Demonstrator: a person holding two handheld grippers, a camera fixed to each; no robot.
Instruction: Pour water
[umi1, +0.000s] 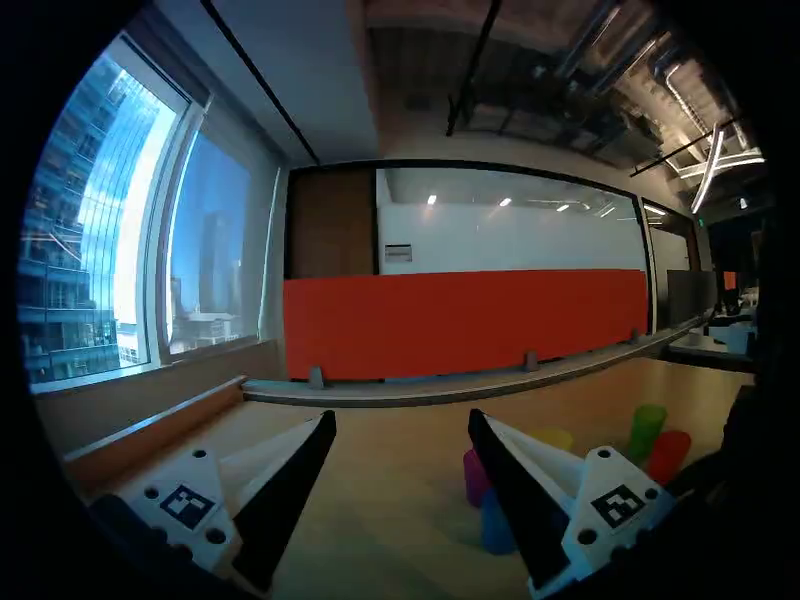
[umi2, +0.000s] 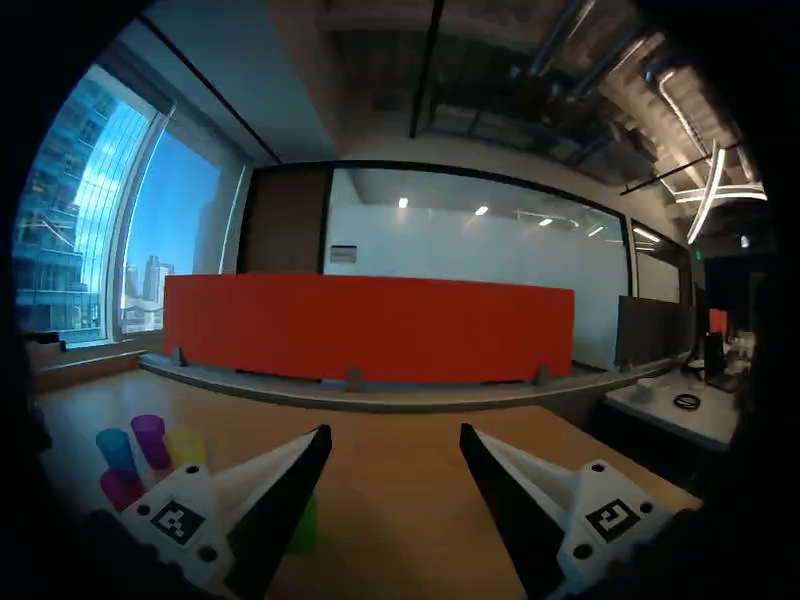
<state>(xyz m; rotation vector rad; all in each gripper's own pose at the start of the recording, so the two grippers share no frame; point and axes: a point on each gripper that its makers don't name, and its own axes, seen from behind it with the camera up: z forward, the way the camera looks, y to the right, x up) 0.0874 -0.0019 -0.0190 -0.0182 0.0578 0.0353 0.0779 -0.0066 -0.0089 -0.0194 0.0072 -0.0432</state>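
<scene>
Fingers (umi1: 290, 480) of your left gripper (umi1: 401, 414) stand spread apart with nothing between them. Your right gripper (umi2: 394, 430) has its fingers spread in the same way, also holding nothing.

In the left gripper view the cups stand on the wooden counter (umi1: 400, 500) by the right finger. A purple cup (umi1: 474, 478) and a blue cup (umi1: 494, 522) are partly behind it. A yellow cup (umi1: 553, 438), a green cup (umi1: 647, 428) and a red cup (umi1: 668, 455) are farther right.

In the right gripper view most cups are grouped at the low left, and the green cup is partly hidden behind the left finger. Behind the counter runs an orange partition (umi1: 460, 320), with windows (umi1: 100, 250) at the left.
</scene>
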